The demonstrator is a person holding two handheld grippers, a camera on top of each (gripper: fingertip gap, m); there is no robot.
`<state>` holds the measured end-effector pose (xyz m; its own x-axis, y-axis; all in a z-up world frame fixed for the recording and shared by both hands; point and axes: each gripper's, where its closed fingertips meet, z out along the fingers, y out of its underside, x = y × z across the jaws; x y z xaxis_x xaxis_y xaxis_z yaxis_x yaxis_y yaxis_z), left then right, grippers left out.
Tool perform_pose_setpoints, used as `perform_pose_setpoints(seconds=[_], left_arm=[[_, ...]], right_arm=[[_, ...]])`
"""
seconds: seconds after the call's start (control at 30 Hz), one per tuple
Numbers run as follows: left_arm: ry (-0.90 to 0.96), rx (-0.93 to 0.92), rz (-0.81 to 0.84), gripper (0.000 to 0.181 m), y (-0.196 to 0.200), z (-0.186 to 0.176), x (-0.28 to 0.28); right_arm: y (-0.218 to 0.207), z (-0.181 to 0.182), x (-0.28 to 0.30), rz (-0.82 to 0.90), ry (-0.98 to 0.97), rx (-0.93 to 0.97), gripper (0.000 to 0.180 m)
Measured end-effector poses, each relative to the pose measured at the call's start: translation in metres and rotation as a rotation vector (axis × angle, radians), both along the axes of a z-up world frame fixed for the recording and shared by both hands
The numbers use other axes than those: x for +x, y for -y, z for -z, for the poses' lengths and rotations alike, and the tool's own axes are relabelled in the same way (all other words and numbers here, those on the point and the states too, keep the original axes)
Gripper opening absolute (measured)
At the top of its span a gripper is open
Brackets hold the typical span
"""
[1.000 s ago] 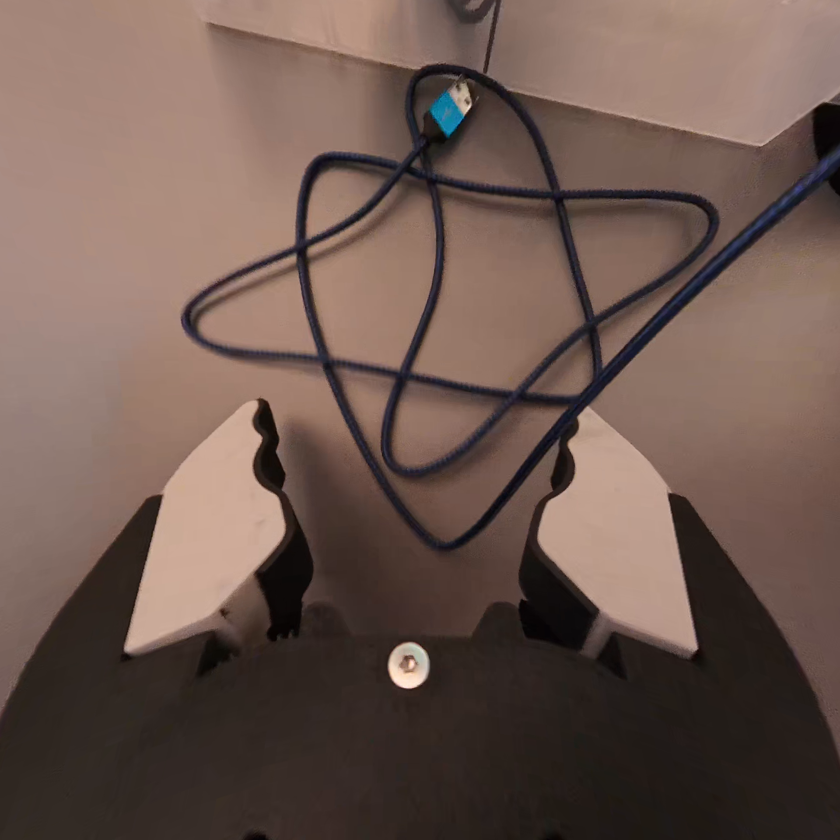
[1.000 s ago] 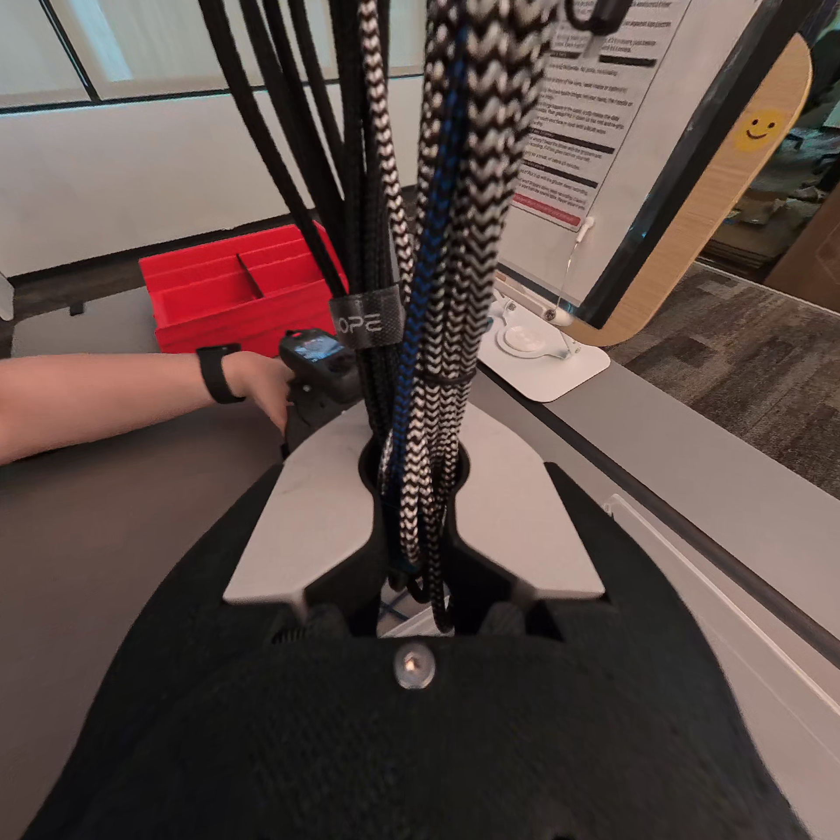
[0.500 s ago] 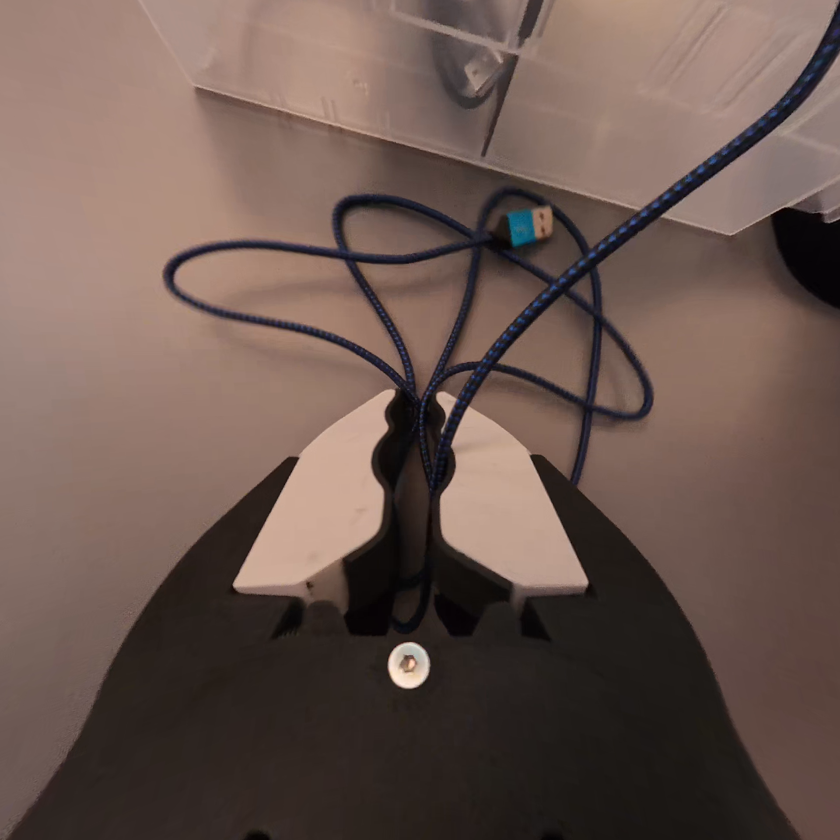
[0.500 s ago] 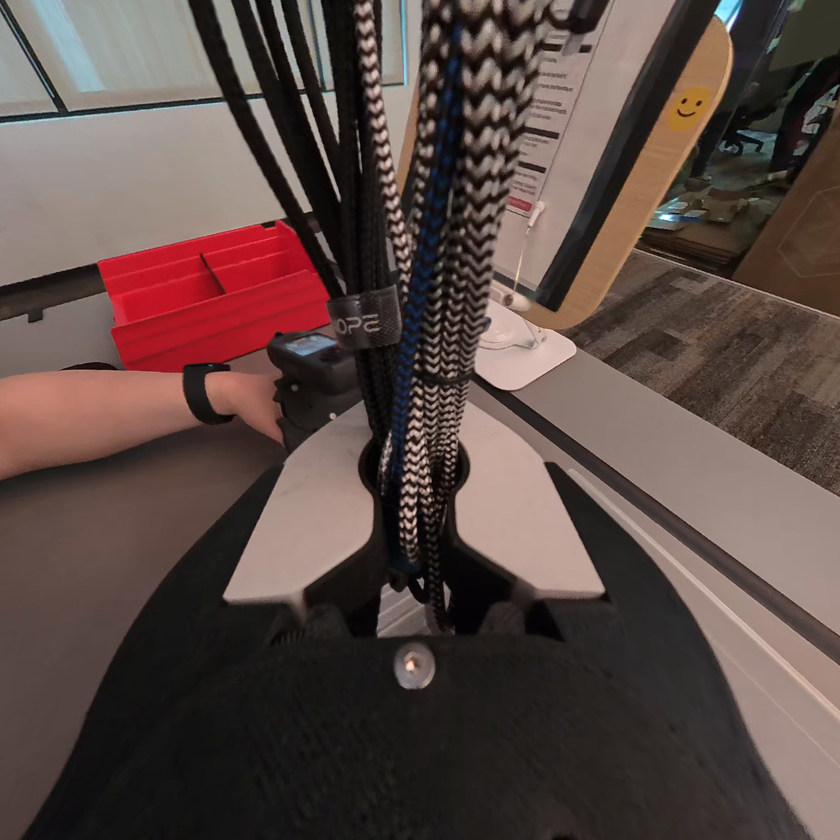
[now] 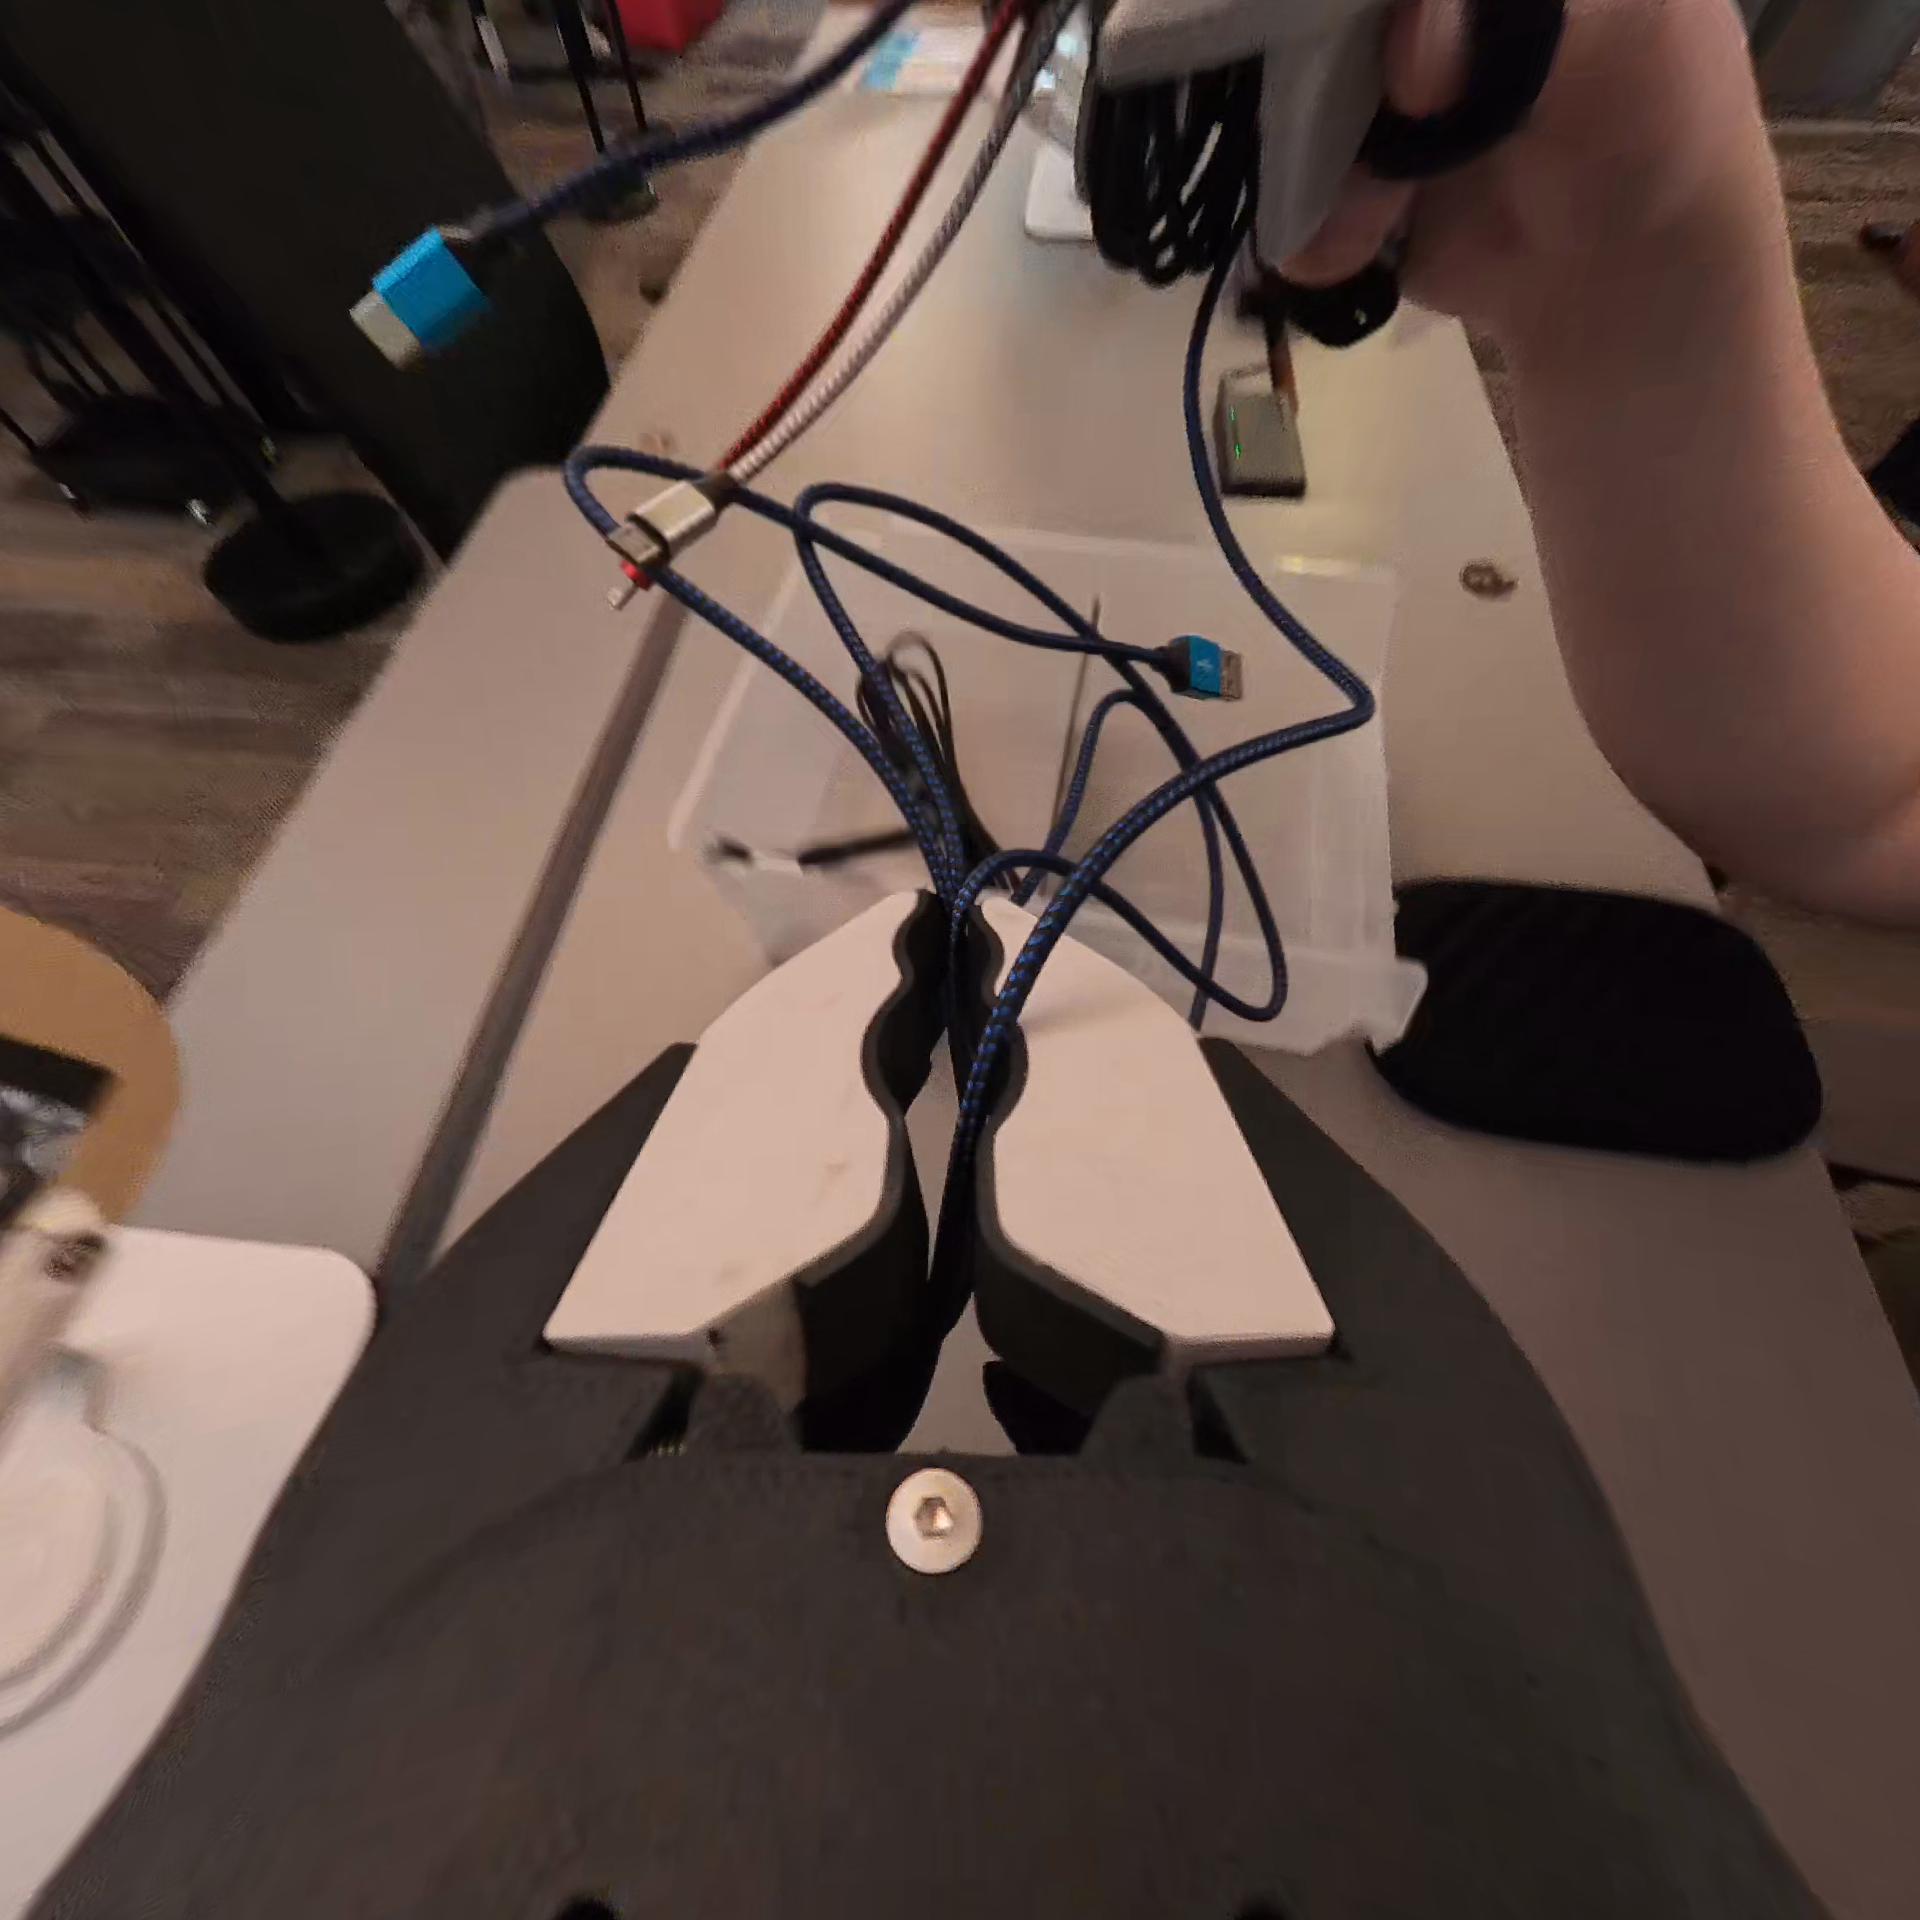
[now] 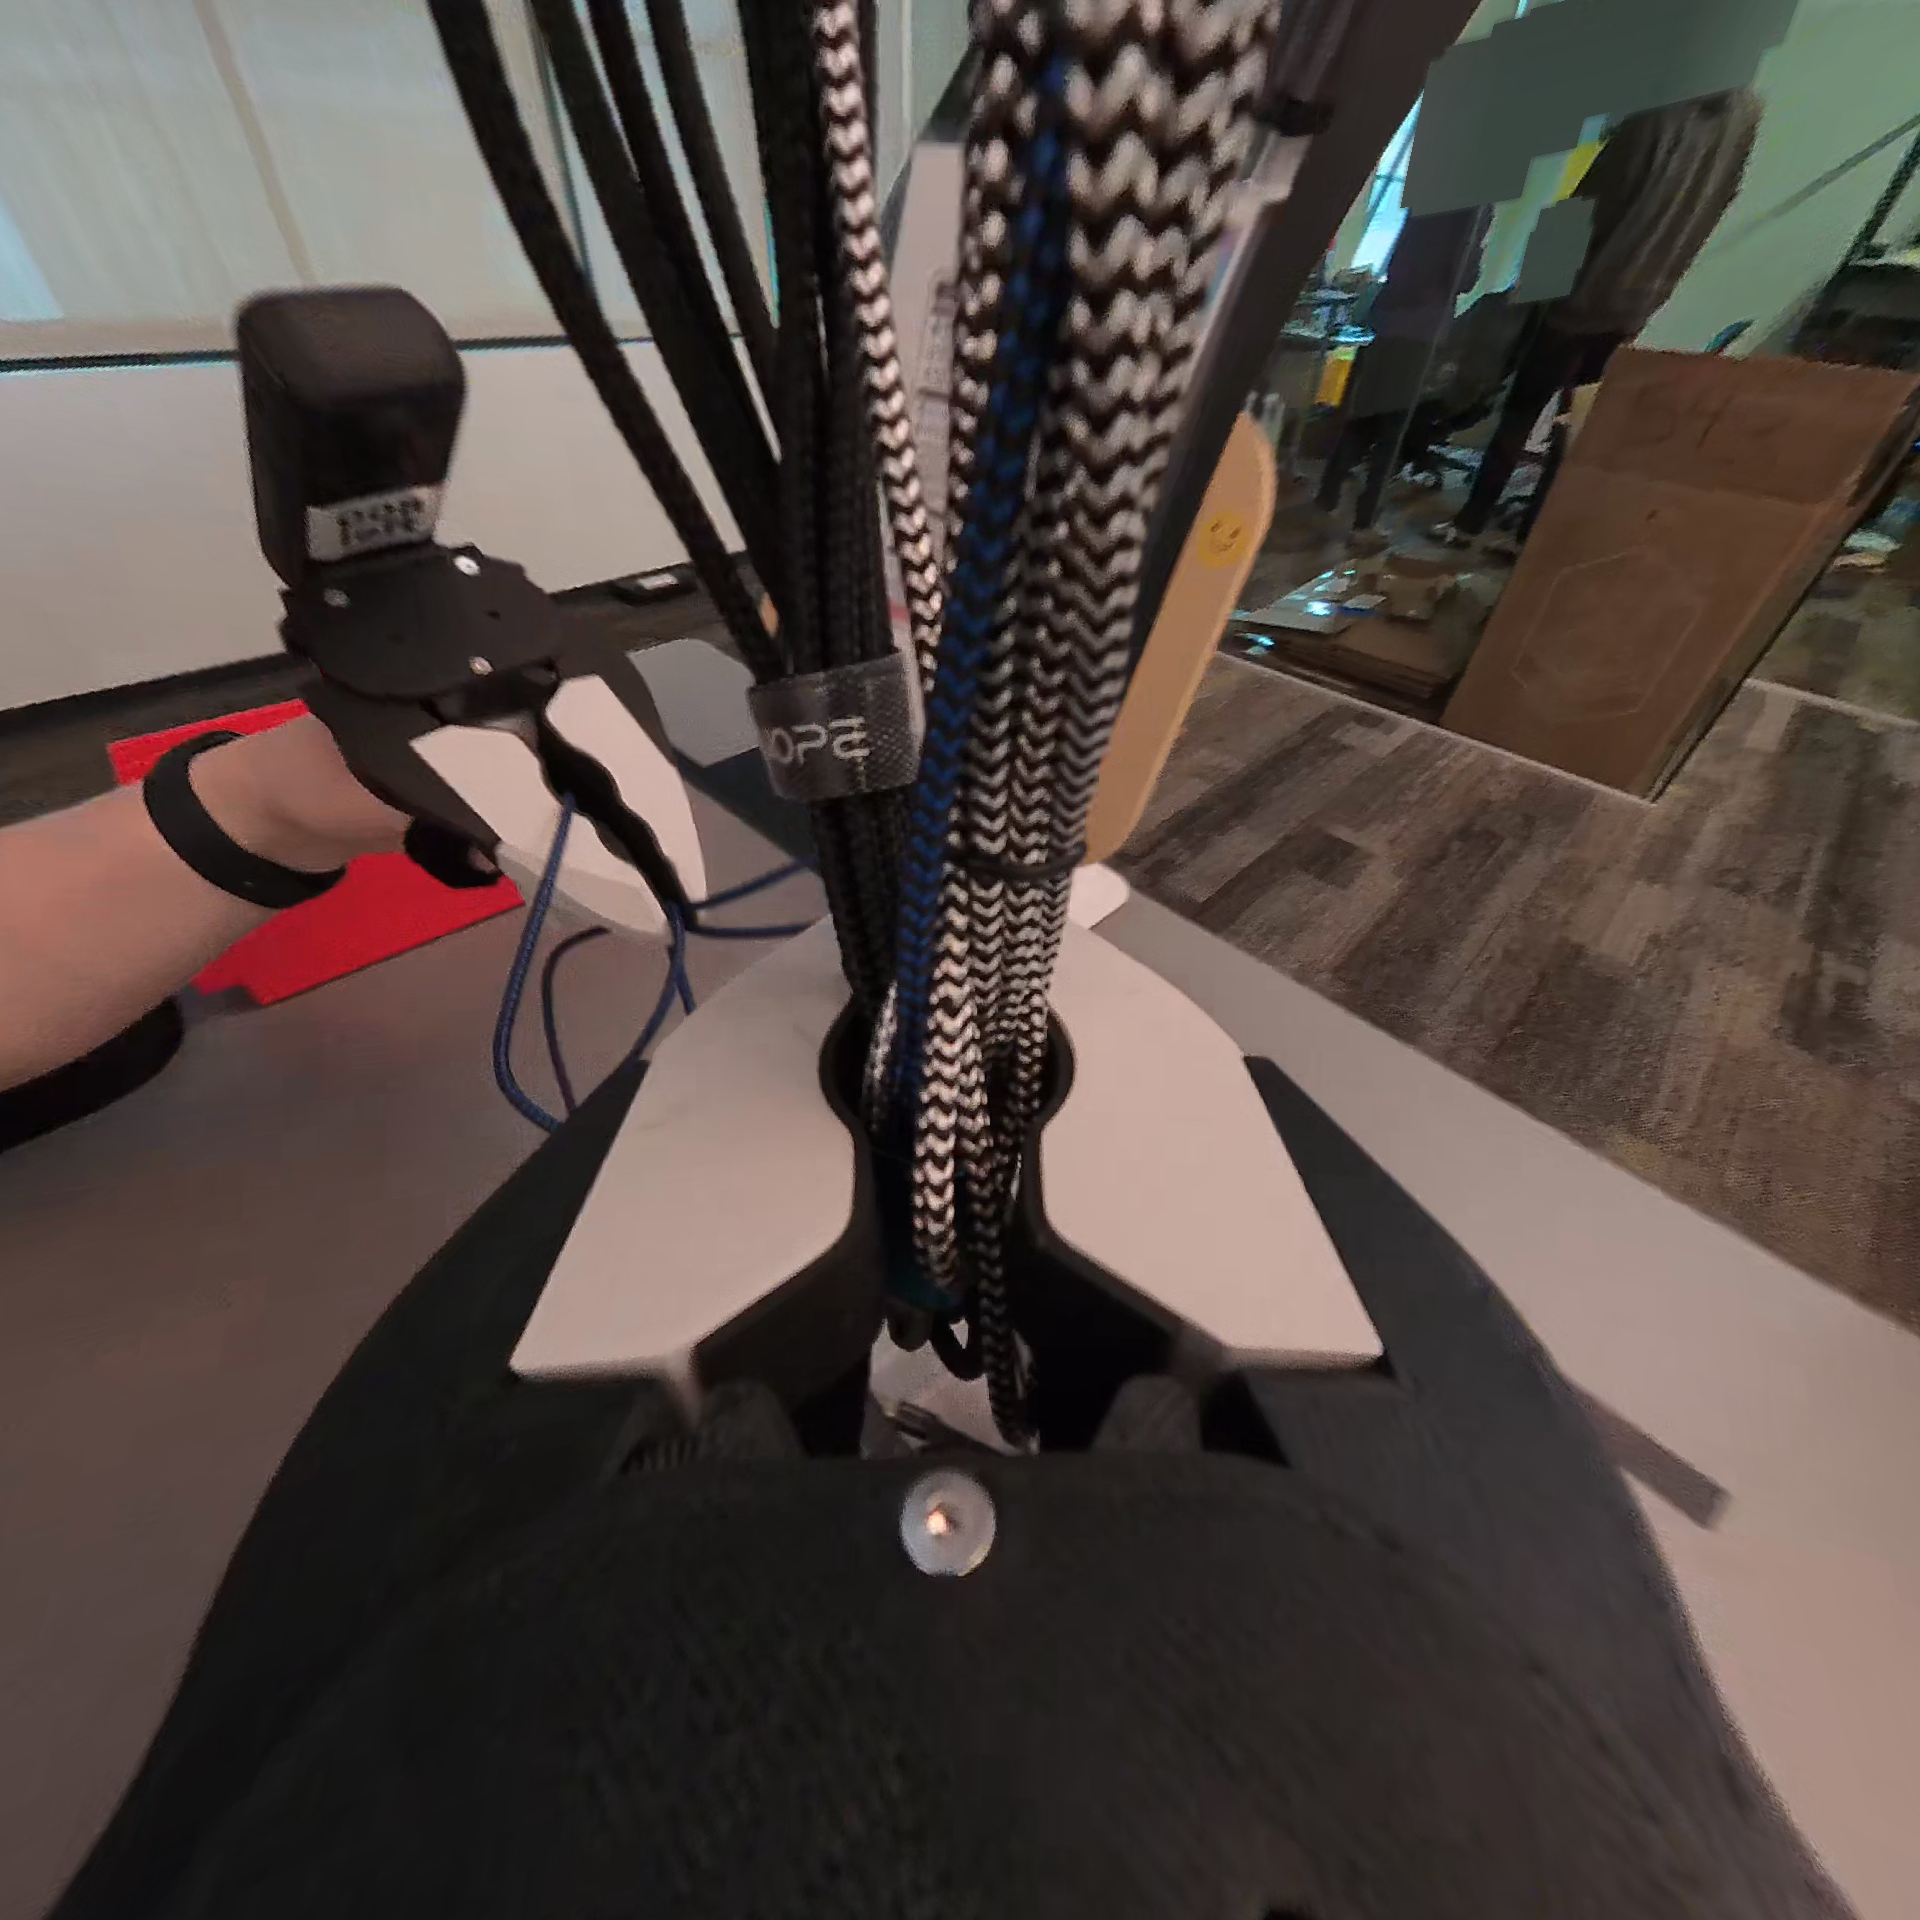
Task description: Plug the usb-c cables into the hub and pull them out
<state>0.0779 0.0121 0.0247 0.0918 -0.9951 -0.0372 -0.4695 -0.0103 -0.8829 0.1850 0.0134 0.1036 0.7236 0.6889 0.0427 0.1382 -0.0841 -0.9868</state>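
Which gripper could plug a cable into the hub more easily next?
Probably the left gripper: its jaws pinch only the thin blue braided cable, and the small grey hub lies ahead. The right gripper is stuffed with a thick black-and-white cable bundle.

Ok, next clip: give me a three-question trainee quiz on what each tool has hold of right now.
1. True or false: the left tool is shut on the blue braided cable.
2. What does the right tool grip? A) one loose plug B) a bundle of braided cables C) nothing
3. Fill in: the blue plug at the cable's end hangs free above a clear plastic ___.

Key: 1 true; 2 B; 3 bin.
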Motion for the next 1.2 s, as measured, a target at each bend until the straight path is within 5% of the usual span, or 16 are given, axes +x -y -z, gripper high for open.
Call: perform_pose_setpoints(seconds=[0.1, 0.2, 0.47, 0.53, 0.6, 0.77, 1.0, 1.13, 1.2], left_arm=[[0.021, 0.103, -0.022, 0.004, -0.015, -0.043, 0.029], [-0.022, 0.078, -0.003, 0.004, -0.022, -0.034, 0.072], [-0.122, 0.107, -0.191, 0.005, -0.063, 0.093, 0.143], [-0.145, 0.076, -0.161, 0.021, -0.056, 0.11, 0.147], [-0.102, 0.1, -0.161, 0.026, -0.052, 0.107, 0.142], [0.008, -0.038, -0.097, 0.074, -0.039, 0.094, 0.11], [0.407, -0.315, 0.028, 0.064, -0.039, 0.016, 0.088], [0.403, -0.465, 0.073, 0.064, -0.043, 0.01, 0.102], [0.402, -0.46, 0.087, 0.049, -0.045, 0.01, 0.109]], right_arm=[[-0.005, -0.032, 0.032, 0.032, 0.05, 0.001, 0.023], [-0.014, -0.031, 0.067, 0.058, 0.153, -0.051, 0.023], [-0.025, 0.108, 0.112, 0.033, 0.458, -0.316, 0.023], [-0.022, 0.144, 0.113, 0.009, 0.51, -0.364, 0.023], [-0.019, 0.17, 0.113, -0.01, 0.512, -0.393, 0.023], [-0.017, 0.191, 0.113, -0.02, 0.514, -0.342, 0.023], [-0.017, 0.211, 0.11, -0.064, 0.669, -0.331, 0.023], [-0.018, 0.216, 0.107, -0.102, 0.73, -0.309, 0.024], [-0.017, 0.216, 0.105, -0.139, 0.75, -0.292, 0.023]])
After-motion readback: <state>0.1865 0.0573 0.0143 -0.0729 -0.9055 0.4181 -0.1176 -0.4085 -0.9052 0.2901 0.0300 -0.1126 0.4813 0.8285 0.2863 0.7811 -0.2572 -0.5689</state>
